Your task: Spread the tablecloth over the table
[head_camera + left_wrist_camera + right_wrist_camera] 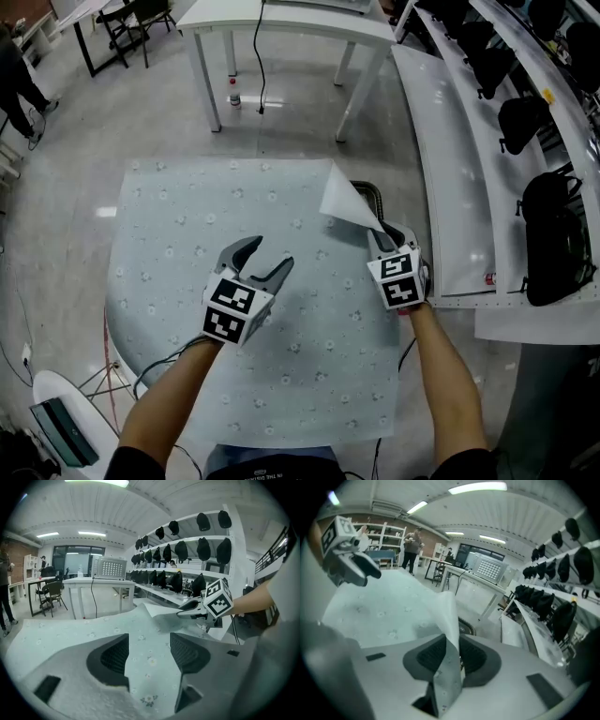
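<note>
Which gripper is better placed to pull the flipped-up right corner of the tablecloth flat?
Right. The right gripper pinches the tablecloth just below that raised corner; the left gripper hovers open over the cloth's middle.

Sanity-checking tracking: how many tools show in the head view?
2. The left tool is open over the middle of the tablecloth; the right tool is clamped on its raised right edge. None looks hidden.

Laboratory-type workroom. A long white tiered shelving rack carries rows of black rounded bags. Left of the rack are a white metal-legged work table with a hanging black cable, black chairs and a polished grey floor. Fluorescent ceiling strips run overhead.
</note>
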